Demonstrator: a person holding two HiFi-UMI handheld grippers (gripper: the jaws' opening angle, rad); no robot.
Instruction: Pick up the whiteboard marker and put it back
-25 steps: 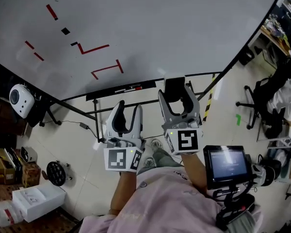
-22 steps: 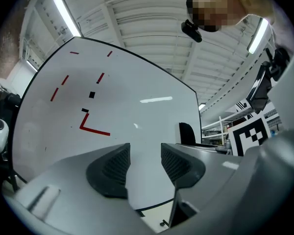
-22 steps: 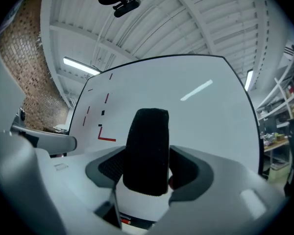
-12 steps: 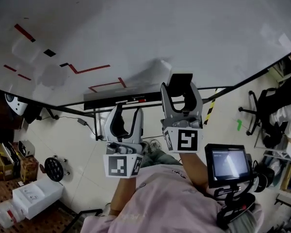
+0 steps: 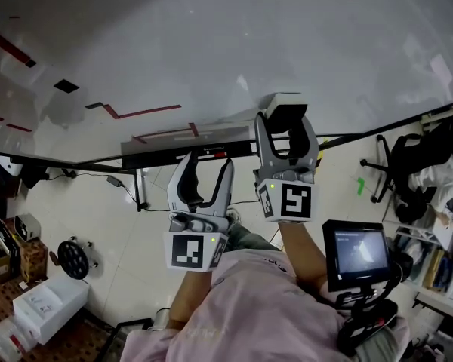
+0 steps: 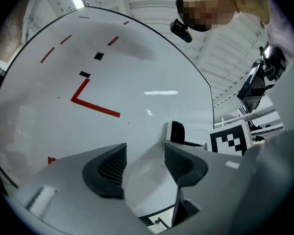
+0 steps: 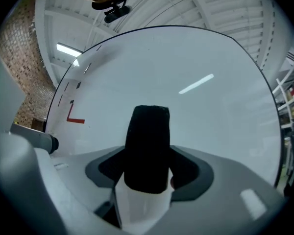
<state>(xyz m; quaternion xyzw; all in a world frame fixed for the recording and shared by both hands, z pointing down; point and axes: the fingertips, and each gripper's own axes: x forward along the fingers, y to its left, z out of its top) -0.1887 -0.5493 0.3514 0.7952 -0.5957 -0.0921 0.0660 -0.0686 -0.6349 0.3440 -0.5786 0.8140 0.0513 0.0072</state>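
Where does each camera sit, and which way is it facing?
Head view: on the person's head, steeply down at the whiteboard; shows forearms, left gripper, right gripper.
Left gripper view: on that gripper, facing the whiteboard; jaws opening, nothing between.
Right gripper view: on that gripper, facing the whiteboard; jaws clamp a black-faced eraser.
Shared: all three show whiteboard and eraser.

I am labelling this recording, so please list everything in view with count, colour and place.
whiteboard: one, white with red lines, ahead.
tray: one, grey, below the whiteboard.
marker: one, red showing, on the tray.
eraser: one, black and white, between the right jaws.
chair: one, black, floor at right.
box: one, white, floor at lower left.
screen: one, black, beside the right arm.
left gripper: one, grey, jaws opening, empty.
right gripper: one, grey, shut on the eraser.
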